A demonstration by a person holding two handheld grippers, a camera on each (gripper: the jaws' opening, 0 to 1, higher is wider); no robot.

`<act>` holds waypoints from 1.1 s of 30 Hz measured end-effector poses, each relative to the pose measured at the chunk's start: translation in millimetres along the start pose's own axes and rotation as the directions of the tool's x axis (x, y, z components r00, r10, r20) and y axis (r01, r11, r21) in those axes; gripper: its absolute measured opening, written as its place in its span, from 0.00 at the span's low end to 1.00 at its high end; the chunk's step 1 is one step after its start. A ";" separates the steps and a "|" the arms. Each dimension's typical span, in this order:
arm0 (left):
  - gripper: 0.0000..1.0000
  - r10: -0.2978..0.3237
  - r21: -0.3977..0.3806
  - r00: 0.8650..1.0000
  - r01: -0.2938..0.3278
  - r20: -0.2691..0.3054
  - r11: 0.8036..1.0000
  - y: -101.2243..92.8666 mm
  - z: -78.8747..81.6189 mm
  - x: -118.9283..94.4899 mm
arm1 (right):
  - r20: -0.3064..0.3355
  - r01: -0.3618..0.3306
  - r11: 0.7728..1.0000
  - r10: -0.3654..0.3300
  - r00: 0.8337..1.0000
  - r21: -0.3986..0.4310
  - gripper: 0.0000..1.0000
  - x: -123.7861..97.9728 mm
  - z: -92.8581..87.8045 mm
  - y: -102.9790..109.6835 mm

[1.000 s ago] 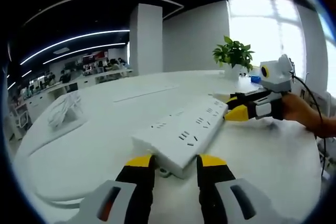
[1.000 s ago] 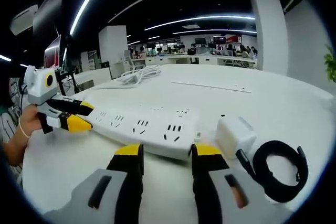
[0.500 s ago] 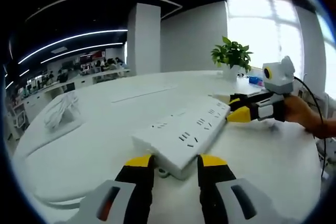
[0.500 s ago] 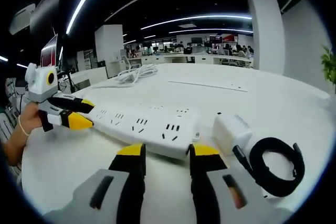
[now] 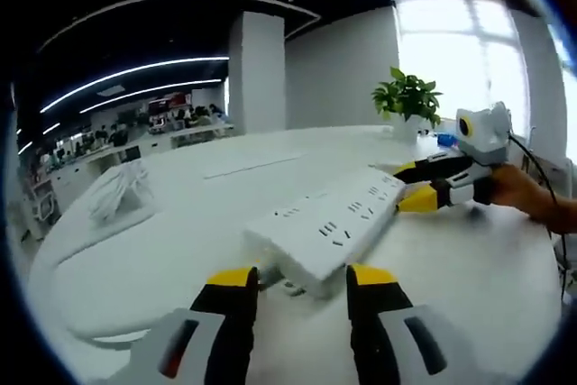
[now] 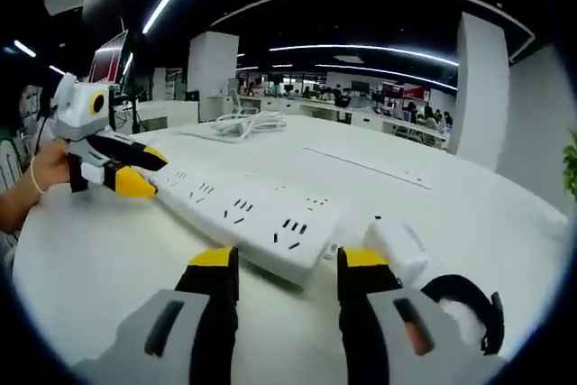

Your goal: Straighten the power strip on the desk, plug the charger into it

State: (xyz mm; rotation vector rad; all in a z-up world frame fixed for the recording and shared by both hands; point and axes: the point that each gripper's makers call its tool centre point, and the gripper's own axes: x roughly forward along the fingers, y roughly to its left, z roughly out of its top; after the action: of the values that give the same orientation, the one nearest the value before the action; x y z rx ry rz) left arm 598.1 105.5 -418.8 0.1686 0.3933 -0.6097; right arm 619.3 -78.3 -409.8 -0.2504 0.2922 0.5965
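Note:
The white power strip [image 5: 334,223] lies flat on the white desk [image 5: 162,250], running away from me at a slant. My left gripper [image 5: 302,277] is open, its yellow-tipped jaws standing either side of the strip's near end. At the far end the right gripper [image 5: 410,184] flanks the strip. In the right gripper view the power strip [image 6: 239,214] reaches to the left gripper [image 6: 140,171], and my right gripper [image 6: 287,259] is open astride its near end. The white charger block [image 6: 394,247] sits just right of that end, with its black coiled cable [image 6: 464,308] beside it.
A potted plant [image 5: 410,96] stands at the desk's far side by the window. A bundle of white cable [image 5: 117,188] lies on the desk to the left. A person's hand [image 6: 32,187] holds the left gripper. Office desks and a pillar [image 5: 261,69] lie beyond.
Both grippers' jaws have spread a little wider. The strip has turned slightly on the desk, and both views have shifted with the hands.

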 end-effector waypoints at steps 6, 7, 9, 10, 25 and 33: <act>0.44 0.009 -0.002 1.000 -0.009 0.019 1.000 -0.6 -0.4 -2.4 | 0.016 -0.042 0.999 0.042 0.999 -0.002 0.44 1.7 -1.3 -1.0; 0.43 0.004 -0.003 1.000 -0.004 0.030 1.000 -1.7 1.1 -2.9 | 0.018 -0.046 0.999 0.046 0.999 -0.004 0.44 2.0 -1.2 -1.0; 0.41 0.002 -0.001 0.999 -0.002 0.053 1.000 -3.9 4.6 -3.7 | 0.019 -0.054 0.998 0.054 0.998 -0.012 0.43 2.4 -1.3 -0.9; 0.39 0.002 0.008 0.998 -0.002 0.065 1.000 -4.8 6.3 -3.7 | 0.018 -0.058 0.998 0.058 0.998 -0.013 0.42 2.4 -1.6 -0.9; 0.27 -0.024 0.014 0.996 0.023 0.084 1.000 -14.7 6.4 0.6 | 0.036 -0.102 0.994 0.100 0.994 0.048 0.33 -1.1 -1.1 0.9; 0.26 -0.036 -0.029 0.996 0.039 0.086 0.999 -15.2 5.0 0.8 | 0.034 -0.089 0.994 0.087 0.996 0.059 0.33 -2.3 -1.4 3.2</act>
State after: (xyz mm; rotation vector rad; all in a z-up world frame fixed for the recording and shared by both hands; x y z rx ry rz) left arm 591.4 91.4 -415.2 0.1053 0.3231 -0.6451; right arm 615.4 -77.4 -410.9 -0.1705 0.2915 0.6768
